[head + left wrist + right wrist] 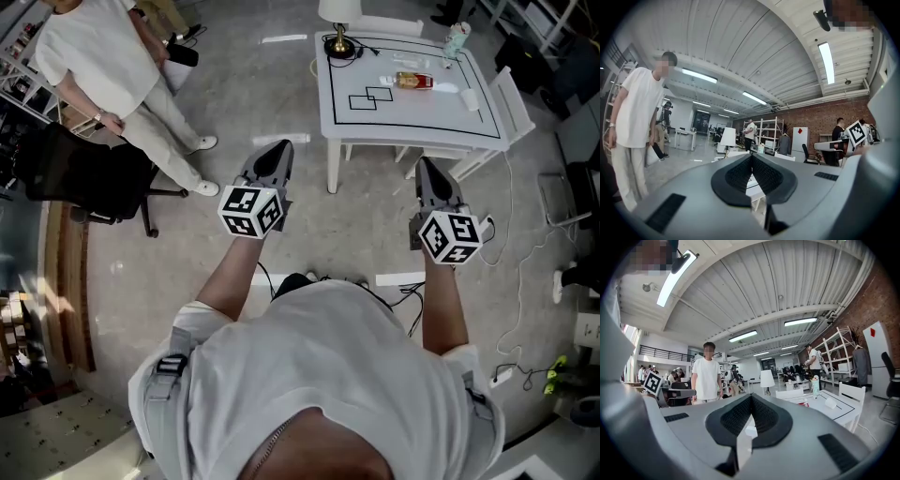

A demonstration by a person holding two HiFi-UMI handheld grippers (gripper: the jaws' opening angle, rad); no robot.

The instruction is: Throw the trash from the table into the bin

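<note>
The white table point(487, 131) stands ahead on the floor, up and to the right in the head view. On it lie a plastic bottle with a red label point(413, 82), a white crumpled cup point(469, 98) and a pale green bottle point(456, 39). My left gripper point(279, 150) and right gripper point(425, 167) hover level over the floor, short of the table, both shut and empty. The left gripper view shows shut jaws point(751, 157) with the table's edge point(757, 186) beyond. In the right gripper view, past the shut jaws point(751, 399), I see the table point(843, 416), cup point(830, 403) and green bottle point(815, 385). No bin shows.
A lamp point(338, 17) with a coiled black cable point(343, 49) stands at the table's far left corner. White chairs point(512, 101) flank the table's right side. A person in white point(98, 56) stands at the left beside a black office chair point(89, 173). Cables point(520, 309) trail over the floor.
</note>
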